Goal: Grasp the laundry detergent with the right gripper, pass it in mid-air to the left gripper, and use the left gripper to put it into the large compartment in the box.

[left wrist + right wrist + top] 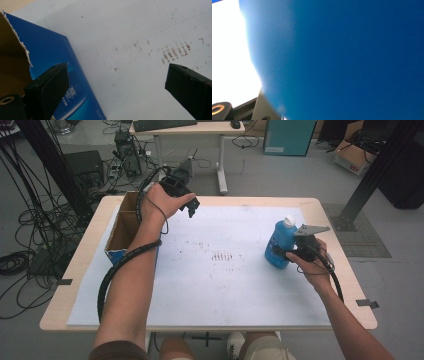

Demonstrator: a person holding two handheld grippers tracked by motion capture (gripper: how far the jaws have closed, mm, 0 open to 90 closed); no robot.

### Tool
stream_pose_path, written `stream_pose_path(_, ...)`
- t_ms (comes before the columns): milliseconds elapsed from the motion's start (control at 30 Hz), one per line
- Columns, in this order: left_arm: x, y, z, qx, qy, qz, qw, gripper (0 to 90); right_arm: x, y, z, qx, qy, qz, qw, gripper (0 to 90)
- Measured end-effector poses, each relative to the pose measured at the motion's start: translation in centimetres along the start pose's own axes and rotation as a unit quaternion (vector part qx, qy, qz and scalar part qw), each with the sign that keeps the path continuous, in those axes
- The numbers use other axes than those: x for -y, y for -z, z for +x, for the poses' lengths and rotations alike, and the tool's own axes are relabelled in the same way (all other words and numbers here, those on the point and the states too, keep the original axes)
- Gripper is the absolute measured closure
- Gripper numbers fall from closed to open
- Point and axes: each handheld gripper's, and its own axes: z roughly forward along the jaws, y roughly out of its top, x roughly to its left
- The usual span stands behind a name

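Note:
A blue bottle (279,242) with a white cap stands upright at the right of the white sheet (215,285). My right gripper (287,252) is shut on its lower body from the right side. In the right gripper view the bottle's blue wall (349,60) sits close up against the lens. My left gripper (191,206) hangs above the sheet's far left part, beside an open cardboard box (122,227). Its jaws stand wide apart with nothing between them (116,68). The box's blue side (50,50) and torn rim lie just past the left jaw.
The wooden table (75,265) carries the sheet, which has brown specks near its middle (222,256). Behind the table stand a desk (187,127) and a teal box (290,137). Cables (30,220) cover the floor at left. A black frame post (372,175) rises at right.

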Motion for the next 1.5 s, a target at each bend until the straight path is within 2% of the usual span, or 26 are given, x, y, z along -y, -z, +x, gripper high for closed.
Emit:
stream_pose_path(367, 0.03, 0.44, 0.34, -0.004, 0.000, -0.003, 1.0000, 5.7, 0.01, -0.02, -0.05, -0.001, 0.004, -0.001, 1.0000, 41.2)
stream_pose_path(1500, 0.00, 0.86, 0.05, -0.009, -0.001, -0.002, 1.0000, 5.7, 0.10, 0.06, 0.08, 0.004, -0.002, -0.004, 1.0000, 44.8)
